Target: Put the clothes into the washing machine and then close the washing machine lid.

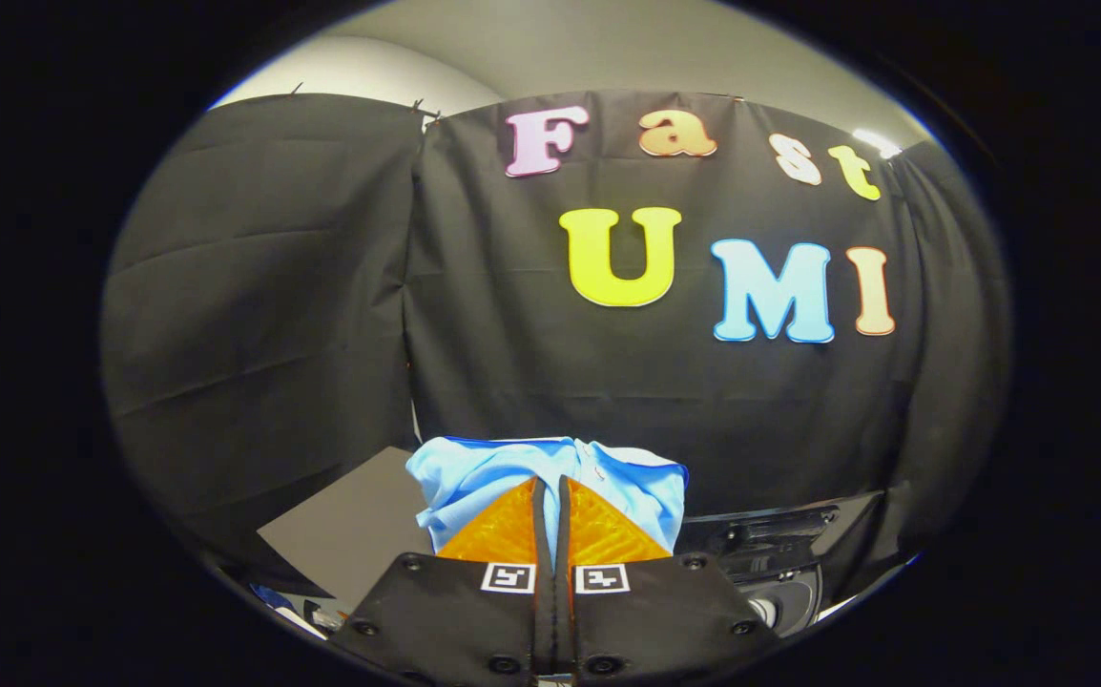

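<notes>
A light blue garment (pixel 474 472) is bunched up around the tips of my gripper (pixel 551 489), held up in front of the black cloth wall. Both fingers (pixel 598 525) are pressed together with a fold of the cloth pinched between them. The fabric spills to either side of the fingers and hides whatever lies straight ahead. Below and to the right of the fingers, a dark part of the washing machine (pixel 770 534) shows, with a round knob-like part (pixel 784 601) beneath it.
A flat grey panel (pixel 360 530) lies low on the left of the fingers, possibly a lid or a board. The black cloth wall (pixel 321 286) stands close behind everything. Small unclear items sit below the grey panel.
</notes>
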`<state>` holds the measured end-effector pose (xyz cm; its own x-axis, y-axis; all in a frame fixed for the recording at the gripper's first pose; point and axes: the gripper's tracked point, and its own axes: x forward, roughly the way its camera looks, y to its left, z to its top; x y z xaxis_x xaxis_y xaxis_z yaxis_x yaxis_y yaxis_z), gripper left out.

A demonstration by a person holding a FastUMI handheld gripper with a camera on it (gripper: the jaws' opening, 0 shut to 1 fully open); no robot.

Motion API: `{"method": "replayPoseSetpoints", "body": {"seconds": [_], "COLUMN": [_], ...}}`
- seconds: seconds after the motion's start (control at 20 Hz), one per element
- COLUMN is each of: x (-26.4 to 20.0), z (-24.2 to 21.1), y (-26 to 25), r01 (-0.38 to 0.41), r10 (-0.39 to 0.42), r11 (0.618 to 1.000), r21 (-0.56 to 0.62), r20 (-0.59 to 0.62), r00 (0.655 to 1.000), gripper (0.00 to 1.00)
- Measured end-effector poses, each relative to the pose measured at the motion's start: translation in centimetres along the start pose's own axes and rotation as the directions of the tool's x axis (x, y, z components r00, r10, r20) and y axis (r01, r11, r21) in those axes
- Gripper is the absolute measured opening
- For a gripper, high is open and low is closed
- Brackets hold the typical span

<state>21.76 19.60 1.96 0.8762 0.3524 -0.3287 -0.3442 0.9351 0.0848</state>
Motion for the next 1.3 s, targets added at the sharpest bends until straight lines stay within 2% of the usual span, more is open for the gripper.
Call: {"method": "replayPoseSetpoints", "body": {"seconds": [0.35, 0.75, 0.95, 1.3], "x": [-1.6, -2.9, -2.7, -1.6], "z": [-1.8, -7.9, -12.4, -20.5], "y": [-9.3, -17.4, -19.7, -21.1], "r01": [0.120, 0.243, 0.279, 0.299], "r10": [-0.119, -0.239, -0.272, -0.278], "r11": [0.991, 0.970, 0.959, 0.953], "r21": [0.056, 0.034, 0.047, 0.053], "r20": [-0.014, -0.078, -0.125, -0.242], "r00": [0.993, 0.968, 0.954, 0.930], "gripper": [0.01, 0.01, 0.01, 0.01]}}
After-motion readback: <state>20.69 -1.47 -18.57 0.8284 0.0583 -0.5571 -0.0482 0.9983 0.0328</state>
